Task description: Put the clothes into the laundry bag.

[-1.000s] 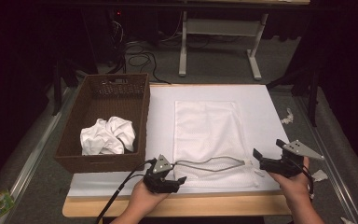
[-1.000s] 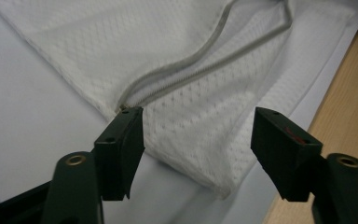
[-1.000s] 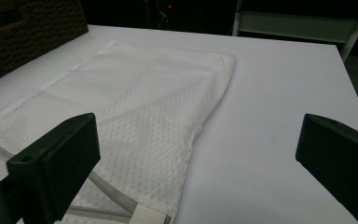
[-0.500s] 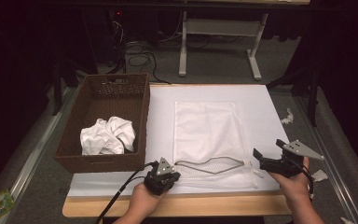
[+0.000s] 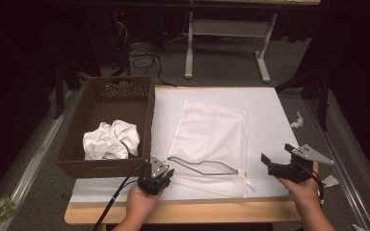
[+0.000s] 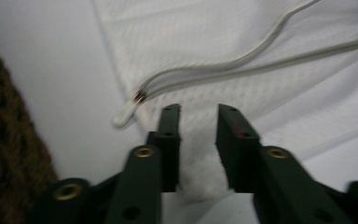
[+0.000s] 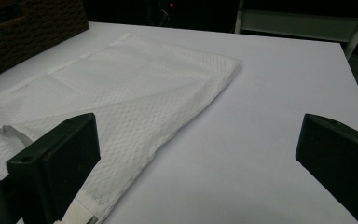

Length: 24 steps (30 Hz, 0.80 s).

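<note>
Left gripper [image 5: 156, 176], narrowly parted, pinches mesh bag [image 5: 212, 139] at the counter's [image 5: 270, 106] near edge; we see right gripper [image 5: 275, 166] wide open, empty, right of the bag's zipper end.

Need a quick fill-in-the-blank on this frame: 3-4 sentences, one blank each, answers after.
1. The crumpled white cloth lies inside the wicker ____.
2. The mesh laundry bag lies flat on the white table, its zipper standing ____.
3. The left gripper has its jaws pinching a fold of the bag's ____.
4. The right gripper hangs with its jaws wide ____.

Answers: basket; open; mesh; open
</note>
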Motion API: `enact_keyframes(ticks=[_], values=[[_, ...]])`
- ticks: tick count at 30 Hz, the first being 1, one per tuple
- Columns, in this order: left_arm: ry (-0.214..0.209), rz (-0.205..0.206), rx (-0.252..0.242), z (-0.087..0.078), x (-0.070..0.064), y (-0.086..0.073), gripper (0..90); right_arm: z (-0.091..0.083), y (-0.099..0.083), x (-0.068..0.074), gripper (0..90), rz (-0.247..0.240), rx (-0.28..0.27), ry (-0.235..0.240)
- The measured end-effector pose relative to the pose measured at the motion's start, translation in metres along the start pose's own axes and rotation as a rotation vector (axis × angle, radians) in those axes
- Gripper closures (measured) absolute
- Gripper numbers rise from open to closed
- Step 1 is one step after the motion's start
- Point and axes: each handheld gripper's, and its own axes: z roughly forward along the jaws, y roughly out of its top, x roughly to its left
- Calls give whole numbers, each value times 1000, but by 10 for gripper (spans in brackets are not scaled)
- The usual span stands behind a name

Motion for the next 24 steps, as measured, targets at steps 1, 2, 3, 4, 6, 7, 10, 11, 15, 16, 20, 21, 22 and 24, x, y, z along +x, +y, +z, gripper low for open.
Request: enact_keyframes(ticks=[1,2,3,4,6,7,10,11,15,16,20,21,22,24], values=[[0,0,0,0,0,0,588,0,0,0,5,0,0,0],[-48,12,-64,-6,-4,4,526,2,-1,1,6,-4,9,2],[-48,12,-64,-6,-4,4,474,2,-1,1,6,-4,9,2],[-64,12,-90,-8,-5,6,425,7,-1,2,17,-7,21,-1],[-89,2,-121,-11,-7,9,354,15,0,3,36,-7,52,25],[-93,-4,-126,-11,-7,9,354,15,0,3,36,-7,52,25],[-90,-10,-134,-11,-5,10,275,38,5,7,70,-16,130,50],[-91,-8,-136,-11,-4,11,275,38,5,7,70,-16,130,50],[-90,-15,-141,-13,-1,12,273,69,17,8,243,-44,152,20],[-93,-10,-143,-15,-1,13,275,95,24,3,282,-32,188,-7],[-99,-3,-172,-21,-2,15,274,137,33,-9,411,-9,243,-65],[-99,-3,-172,-21,-2,15,275,144,34,-11,456,-2,254,-60],[-100,2,-181,-24,-2,16,274,155,36,-15,460,2,277,-62],[-102,2,-182,-24,-2,16,274,164,38,-17,479,5,296,-84]])
